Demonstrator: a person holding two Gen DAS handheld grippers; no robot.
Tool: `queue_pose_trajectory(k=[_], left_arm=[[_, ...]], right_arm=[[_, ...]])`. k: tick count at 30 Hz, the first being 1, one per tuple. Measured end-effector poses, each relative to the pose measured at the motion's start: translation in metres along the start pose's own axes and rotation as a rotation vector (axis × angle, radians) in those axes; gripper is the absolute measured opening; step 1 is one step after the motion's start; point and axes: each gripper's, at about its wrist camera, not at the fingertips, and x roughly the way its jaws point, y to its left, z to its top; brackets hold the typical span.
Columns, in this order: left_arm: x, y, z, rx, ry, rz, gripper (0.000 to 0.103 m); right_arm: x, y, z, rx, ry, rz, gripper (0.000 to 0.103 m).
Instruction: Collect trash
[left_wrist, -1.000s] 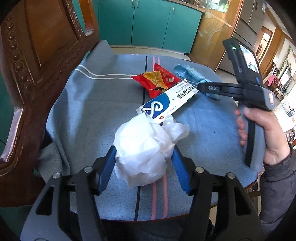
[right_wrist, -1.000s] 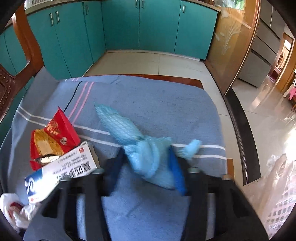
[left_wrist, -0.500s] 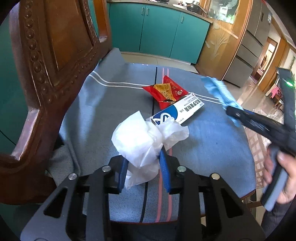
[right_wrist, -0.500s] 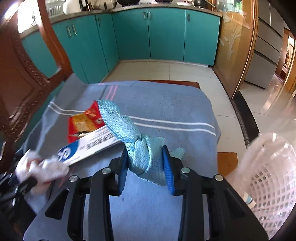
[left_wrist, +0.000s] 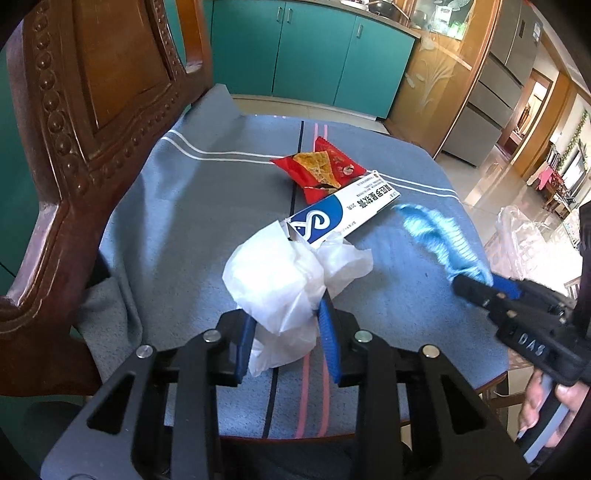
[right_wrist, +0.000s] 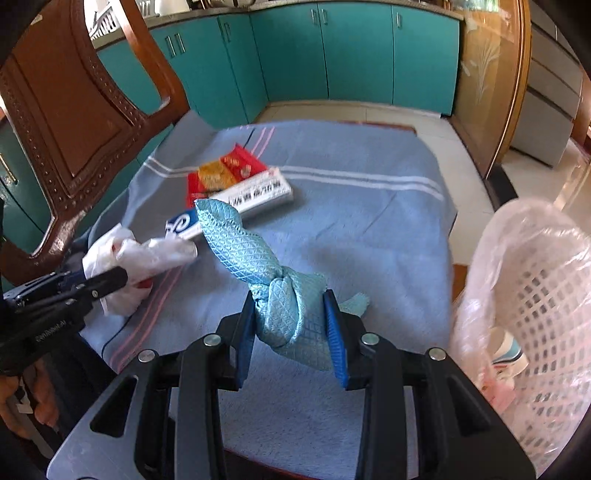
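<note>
Only clear text: "DAS" in raised letters on the side of the right hand-held gripper (left_wrist: 474, 286). White-blue box (left_wrist: 343, 214) has black Chinese print, too small to read tbh.

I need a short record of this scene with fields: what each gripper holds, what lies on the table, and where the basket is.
left gripper: jaws shut on white plastic bag
right gripper: jaws shut on knotted blue cloth, lifted
on table: red snack wrapper; white and blue box partly over it
table cover: blue striped cloth
basket: white, plastic-lined, off the table's right edge
</note>
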Motion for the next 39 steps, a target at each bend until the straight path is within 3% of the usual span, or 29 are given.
queue_pose_trajectory(k=[6,16,19,22,25,30,35,39], left_arm=[[-0.003,0.000,0.000,-0.009,-0.007,-0.003,0.045],[0.002,0.001,-0.001,-0.021,0.015,0.012,0.058],[0.004,0.001,-0.002,-0.021,0.023,0.017,0.059],[0.004,0.001,-0.003,-0.025,0.027,0.017,0.059],[0.004,0.000,-0.003,-0.023,0.025,0.021,0.069],[0.004,0.001,-0.004,-0.024,0.024,0.025,0.070],[0.006,0.001,-0.004,-0.026,0.031,0.027,0.070],[0.008,0.000,-0.005,-0.023,0.035,0.028,0.070]], right_arm=[[0.003,0.014,-0.004,-0.039,0.010,0.036,0.036],[0.003,0.019,-0.003,-0.097,0.006,0.019,0.041],[0.007,0.018,-0.001,-0.096,0.006,0.011,0.047],[0.010,0.018,0.001,-0.096,-0.005,-0.002,0.064],[0.019,0.019,0.002,-0.107,0.000,-0.026,0.072],[0.036,0.024,-0.004,-0.129,0.048,-0.023,0.072],[0.038,0.028,-0.009,-0.154,0.040,-0.024,0.072],[0.036,0.026,-0.009,-0.149,0.037,-0.011,0.052]])
